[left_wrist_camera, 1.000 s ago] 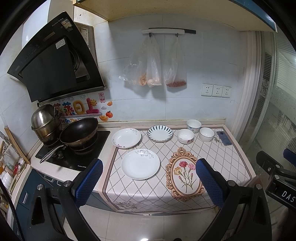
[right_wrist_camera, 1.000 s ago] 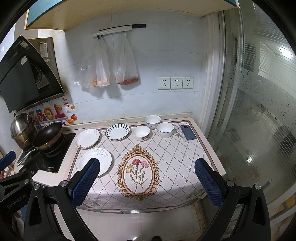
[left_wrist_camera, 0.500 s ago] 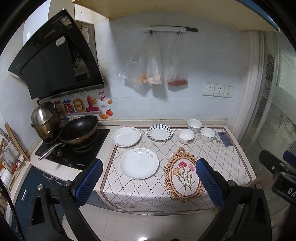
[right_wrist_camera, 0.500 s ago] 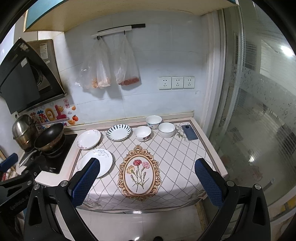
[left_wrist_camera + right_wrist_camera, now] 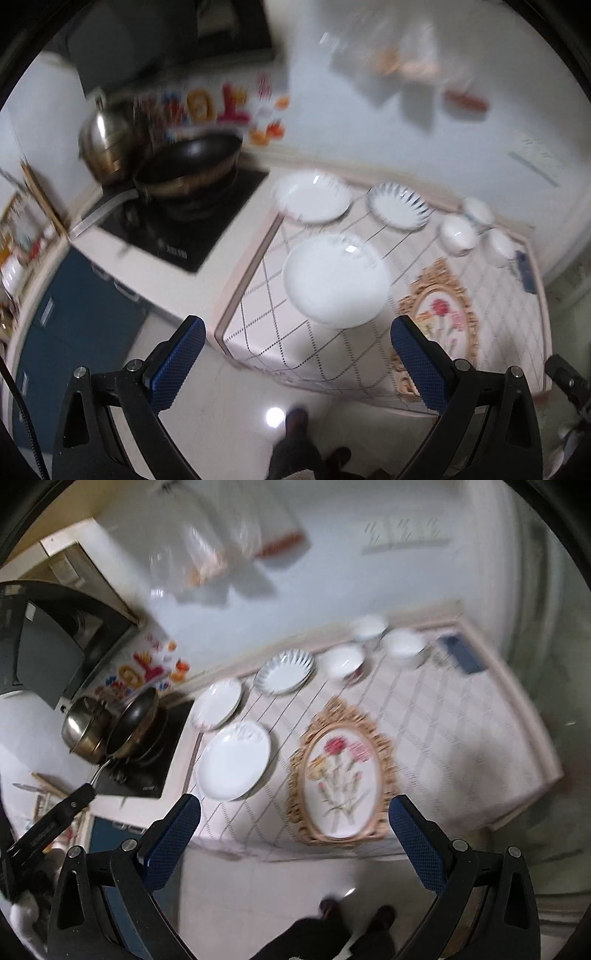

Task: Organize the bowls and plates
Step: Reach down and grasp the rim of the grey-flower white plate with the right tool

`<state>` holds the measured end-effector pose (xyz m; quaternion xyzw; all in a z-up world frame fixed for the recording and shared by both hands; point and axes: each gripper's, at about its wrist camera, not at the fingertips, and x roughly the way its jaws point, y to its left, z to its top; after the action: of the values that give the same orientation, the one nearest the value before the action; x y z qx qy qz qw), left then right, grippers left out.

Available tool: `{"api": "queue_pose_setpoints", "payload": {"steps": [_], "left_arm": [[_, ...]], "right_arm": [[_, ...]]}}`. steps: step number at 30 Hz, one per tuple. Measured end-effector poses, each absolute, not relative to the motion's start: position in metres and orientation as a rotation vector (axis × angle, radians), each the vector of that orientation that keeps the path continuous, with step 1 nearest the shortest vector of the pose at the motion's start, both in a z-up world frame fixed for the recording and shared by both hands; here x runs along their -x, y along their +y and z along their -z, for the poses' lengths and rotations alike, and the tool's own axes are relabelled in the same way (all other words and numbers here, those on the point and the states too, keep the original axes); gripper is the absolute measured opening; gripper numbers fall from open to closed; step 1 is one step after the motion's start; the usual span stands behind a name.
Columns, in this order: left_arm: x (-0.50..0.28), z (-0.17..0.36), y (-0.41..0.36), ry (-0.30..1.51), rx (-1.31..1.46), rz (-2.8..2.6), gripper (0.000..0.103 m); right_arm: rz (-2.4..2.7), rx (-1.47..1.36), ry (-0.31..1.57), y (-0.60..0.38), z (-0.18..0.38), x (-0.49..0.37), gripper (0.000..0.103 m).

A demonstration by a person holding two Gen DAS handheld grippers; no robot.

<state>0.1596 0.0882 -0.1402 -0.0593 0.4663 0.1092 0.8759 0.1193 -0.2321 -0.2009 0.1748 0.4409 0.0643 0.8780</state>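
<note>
A large white plate (image 5: pixel 335 280) lies near the front left of the patterned counter mat, also in the right wrist view (image 5: pixel 233 760). Behind it lie a white plate (image 5: pixel 312 197) and a blue-rimmed plate (image 5: pixel 399 206). Three white bowls (image 5: pixel 457 233) stand in the far right row; they also show in the right wrist view (image 5: pixel 342 662). My left gripper (image 5: pixel 297 363) is open and empty, short of the counter's front edge, facing the large plate. My right gripper (image 5: pixel 293 843) is open and empty, before the flower print (image 5: pixel 341 775). Both views are blurred.
A black wok (image 5: pixel 188 162) and a steel pot (image 5: pixel 105 146) sit on the hob at the left. A dark phone (image 5: pixel 460 653) lies at the far right of the mat. Plastic bags (image 5: pixel 207 554) hang on the back wall. The person's feet (image 5: pixel 354 915) show below.
Both grippers have moved closer to the counter and tilted downward, so the plates look larger and the floor shows. The dishes have not moved. Both grippers stay open.
</note>
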Motion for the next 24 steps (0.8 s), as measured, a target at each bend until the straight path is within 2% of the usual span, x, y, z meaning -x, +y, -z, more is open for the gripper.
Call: {"api": "queue_pose_setpoints", "payload": {"steps": [6, 11, 13, 17, 18, 22, 24], "left_arm": [[-0.224, 0.215, 0.125, 1.116, 0.216, -0.181, 0.100], [-0.284, 0.264, 0.139, 1.195, 0.190, -0.103, 0.099], [-0.309, 0.284, 0.144, 1.232, 0.179, -0.069, 0.093], [-0.346, 0.314, 0.156, 1.289, 0.162, -0.023, 0.088], [-0.354, 0.321, 0.158, 1.307, 0.160, -0.012, 0.085], [-0.375, 0.352, 0.163, 1.390, 0.139, 0.037, 0.059], [-0.380, 0.361, 0.168, 1.414, 0.146, 0.066, 0.050]], "right_arm": [[-0.223, -0.375, 1.032, -0.195, 0.276, -0.210, 0.102], [-0.240, -0.423, 1.118, -0.168, 0.336, -0.291, 0.101], [-0.236, -0.409, 1.155, -0.154, 0.360, -0.323, 0.099], [-0.253, -0.420, 1.246, -0.134, 0.401, -0.369, 0.085], [-0.254, -0.419, 1.263, -0.130, 0.409, -0.376, 0.081], [-0.257, -0.439, 1.326, -0.118, 0.441, -0.404, 0.068], [-0.261, -0.467, 1.342, -0.116, 0.453, -0.411, 0.059]]}}
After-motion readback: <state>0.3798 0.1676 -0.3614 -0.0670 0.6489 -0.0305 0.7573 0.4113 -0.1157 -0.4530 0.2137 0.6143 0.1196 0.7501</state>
